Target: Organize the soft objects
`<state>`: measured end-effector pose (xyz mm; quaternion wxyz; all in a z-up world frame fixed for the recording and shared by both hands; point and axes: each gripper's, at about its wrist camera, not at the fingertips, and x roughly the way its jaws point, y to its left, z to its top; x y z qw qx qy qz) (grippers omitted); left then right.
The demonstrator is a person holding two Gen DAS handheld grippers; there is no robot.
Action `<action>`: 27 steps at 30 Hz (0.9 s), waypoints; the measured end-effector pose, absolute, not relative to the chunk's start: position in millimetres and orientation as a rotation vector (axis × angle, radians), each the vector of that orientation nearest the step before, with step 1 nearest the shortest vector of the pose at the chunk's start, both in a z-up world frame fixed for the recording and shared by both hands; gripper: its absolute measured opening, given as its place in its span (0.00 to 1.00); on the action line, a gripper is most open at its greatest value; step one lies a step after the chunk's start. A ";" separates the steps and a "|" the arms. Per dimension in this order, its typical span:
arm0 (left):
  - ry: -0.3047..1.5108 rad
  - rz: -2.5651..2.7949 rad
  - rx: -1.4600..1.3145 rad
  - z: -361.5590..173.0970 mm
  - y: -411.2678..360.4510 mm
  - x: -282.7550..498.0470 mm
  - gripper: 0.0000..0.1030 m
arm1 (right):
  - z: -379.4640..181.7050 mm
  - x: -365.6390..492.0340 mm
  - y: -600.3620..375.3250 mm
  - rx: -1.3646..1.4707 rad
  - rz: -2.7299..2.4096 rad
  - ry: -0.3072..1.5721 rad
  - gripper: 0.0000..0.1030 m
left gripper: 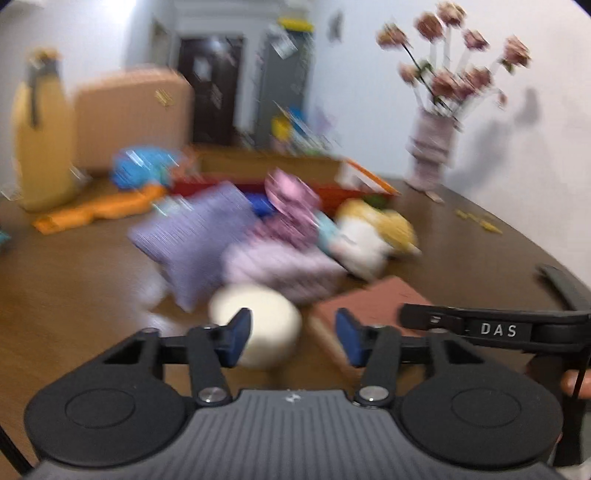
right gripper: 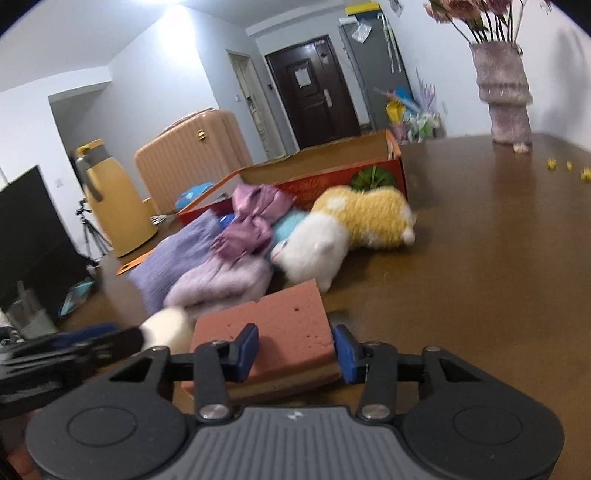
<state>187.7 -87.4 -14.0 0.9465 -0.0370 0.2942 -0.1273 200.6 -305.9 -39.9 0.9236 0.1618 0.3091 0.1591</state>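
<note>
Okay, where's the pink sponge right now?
The pink sponge lies flat on the brown table, directly ahead of the right gripper between its open jaws, just in front of the lilac knit pile.

The left wrist view is smeared throughout, so the toys (left gripper: 258, 229) and box (left gripper: 266, 166) lack detail. In the right wrist view the left tongs (right gripper: 74, 347) are streaked, the flowers (right gripper: 476, 14) are cropped by the top edge, and the right tongs' body hides the sponge's (right gripper: 273, 332) near end.
</note>
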 end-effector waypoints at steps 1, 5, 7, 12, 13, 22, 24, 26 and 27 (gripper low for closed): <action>0.648 -0.301 -0.101 -16.1 -89.1 188.7 0.42 | -39.8 190.5 -307.5 0.365 0.316 0.647 0.42; 0.702 -0.350 -0.148 -21.2 -91.4 186.7 0.37 | -32.6 152.8 -311.2 0.409 0.328 0.651 0.43; 0.706 -0.343 -0.160 -20.9 -89.7 189.1 0.33 | -28.7 143.9 -316.9 0.427 0.366 0.639 0.42; 0.742 -0.353 -0.209 -18.8 -83.7 192.4 0.35 | -30.6 151.0 -329.7 0.434 0.329 0.630 0.37; 0.748 -0.364 -0.212 -19.0 -84.6 191.8 0.36 | -33.3 153.9 -329.4 0.439 0.328 0.637 0.37; 0.779 -0.438 -0.273 -14.4 -81.2 202.9 0.21 | -38.8 167.6 -331.1 0.535 0.362 0.691 0.24; 0.753 -0.451 -0.298 -2.1 -75.3 215.3 0.21 | -24.8 172.9 -332.8 0.522 0.384 0.679 0.21; 0.701 -0.464 -0.311 14.5 -68.8 232.3 0.21 | -5.9 184.6 -331.9 0.508 0.403 0.639 0.20; 0.676 -0.468 -0.324 23.8 -64.2 244.7 0.21 | 6.0 195.3 -330.2 0.488 0.417 0.612 0.20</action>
